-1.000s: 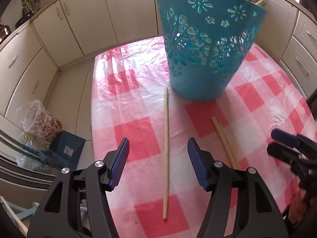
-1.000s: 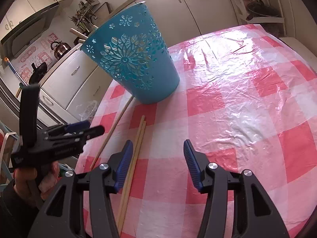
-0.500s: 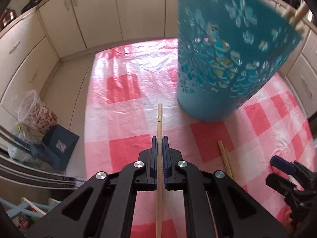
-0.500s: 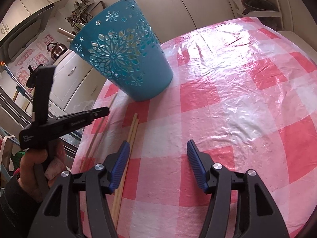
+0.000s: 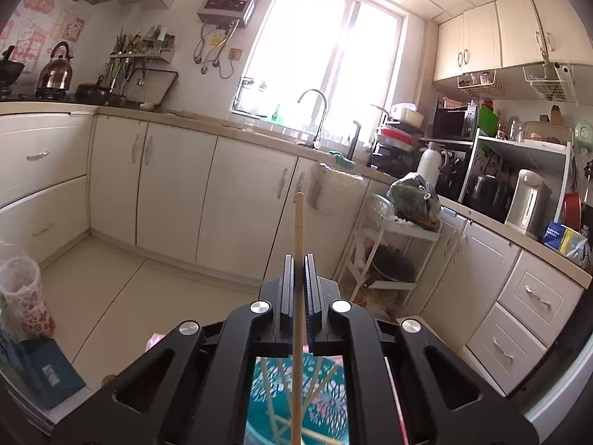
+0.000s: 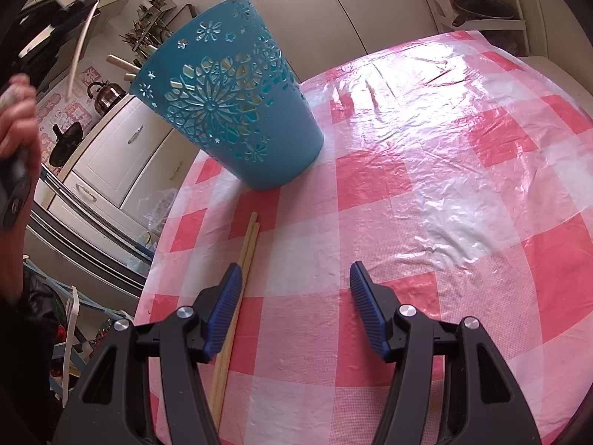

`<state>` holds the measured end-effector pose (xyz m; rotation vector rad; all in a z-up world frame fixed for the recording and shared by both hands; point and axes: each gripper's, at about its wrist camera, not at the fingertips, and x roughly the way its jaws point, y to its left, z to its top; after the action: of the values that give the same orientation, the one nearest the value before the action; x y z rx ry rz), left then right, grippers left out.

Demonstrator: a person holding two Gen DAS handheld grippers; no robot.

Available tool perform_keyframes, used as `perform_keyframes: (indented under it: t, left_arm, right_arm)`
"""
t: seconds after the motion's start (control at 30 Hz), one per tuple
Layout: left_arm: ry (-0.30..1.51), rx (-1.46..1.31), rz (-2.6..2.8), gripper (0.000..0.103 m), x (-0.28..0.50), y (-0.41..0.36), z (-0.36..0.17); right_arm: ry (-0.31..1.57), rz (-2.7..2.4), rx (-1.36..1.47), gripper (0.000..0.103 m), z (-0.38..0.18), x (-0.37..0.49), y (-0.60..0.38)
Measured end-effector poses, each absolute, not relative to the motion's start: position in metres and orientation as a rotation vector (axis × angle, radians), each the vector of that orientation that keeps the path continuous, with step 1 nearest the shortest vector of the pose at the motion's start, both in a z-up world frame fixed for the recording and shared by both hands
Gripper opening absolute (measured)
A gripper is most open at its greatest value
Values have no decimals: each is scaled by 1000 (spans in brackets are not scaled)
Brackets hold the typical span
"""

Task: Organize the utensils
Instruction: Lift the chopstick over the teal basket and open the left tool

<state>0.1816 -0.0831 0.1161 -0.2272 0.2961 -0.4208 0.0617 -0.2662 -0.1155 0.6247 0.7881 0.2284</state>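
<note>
Left wrist view: the left gripper (image 5: pixel 298 259) has its ribbed pads pressed together on a slim, pale wooden chopstick (image 5: pixel 298 230), which runs straight out past the tips toward the cream kitchen cabinets (image 5: pixel 237 200). Below, through the gap in the black frame, shows the teal plastic basket (image 5: pixel 326 400) with its cut-out flower pattern and more wooden sticks inside.

Right wrist view: the right gripper (image 6: pixel 296 289) holds its blue ribbed pads wide apart over the glossy, wrinkled red-and-white checked tablecloth (image 6: pixel 426 185), with nothing between them. Two more wooden chopsticks (image 6: pixel 246 248) lie side by side on the cloth, touching each other, just beside the left pad and pointing toward the basket's round base. The basket stands on the cloth, tapering downward, wooden handles poking over its rim. At upper left a hand (image 6: pixel 16 118) carries the other gripper, blurred, raised above the basket's rim with the chopstick.
</note>
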Motion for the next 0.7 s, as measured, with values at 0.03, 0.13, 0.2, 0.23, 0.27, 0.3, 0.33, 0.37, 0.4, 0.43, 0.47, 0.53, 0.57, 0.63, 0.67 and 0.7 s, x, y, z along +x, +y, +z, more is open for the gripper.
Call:
perform_keyframes:
  t: [0.03, 0.13, 0.2, 0.23, 0.27, 0.3, 0.33, 0.37, 0.4, 0.43, 0.47, 0.53, 0.57, 0.63, 0.67, 0.7]
  left_arm:
    - [285, -218, -410, 5, 190, -91, 116]
    - [306, -209, -398, 5, 216, -111, 107]
    - [326, -212, -397, 5, 228, -118, 95]
    - [336, -215, -405, 5, 232, -118, 91]
    - [338, -213, -408, 5, 233, -119, 87]
    - [338, -201, -406, 5, 232, -120, 84]
    - [340, -189, -409, 5, 231, -121, 82]
    - [348, -180, -412, 5, 231, -123, 79]
    - [357, -170, -414, 5, 231, -124, 76]
    - [365, -157, -411, 5, 229, -125, 72]
    - [373, -139, -409, 5, 228, -127, 68]
    - [390, -116, -400, 5, 222, -125, 61]
    - [409, -104, -398, 6, 220, -126, 57]
    - [437, -86, -386, 10, 211, -119, 50]
    - [445, -77, -375, 19, 205, -115, 47]
    - [446, -70, -362, 33, 198, -111, 45]
  right_arm:
    - [788, 230, 625, 59, -115, 62, -266]
    - [788, 236, 625, 60, -115, 62, -266]
    - [789, 241, 629, 61, -115, 62, -266]
    - [788, 243, 631, 62, -115, 62, -266]
    - [789, 245, 634, 62, -115, 63, -267]
    - [789, 246, 636, 62, -115, 63, -267]
    - [789, 248, 639, 62, -115, 63, -267]
    - [788, 251, 642, 62, -115, 63, -268]
    - [788, 252, 644, 63, -115, 63, -268]
    - [788, 253, 644, 63, -115, 63, -268]
    - [788, 254, 645, 63, -115, 62, -268]
    - [788, 256, 645, 63, -114, 62, -268]
    - [787, 256, 644, 63, -114, 62, -268]
    - [787, 255, 641, 63, -114, 62, -268]
    - [787, 254, 639, 63, -114, 62, -267]
    - [787, 253, 636, 63, -114, 62, -267]
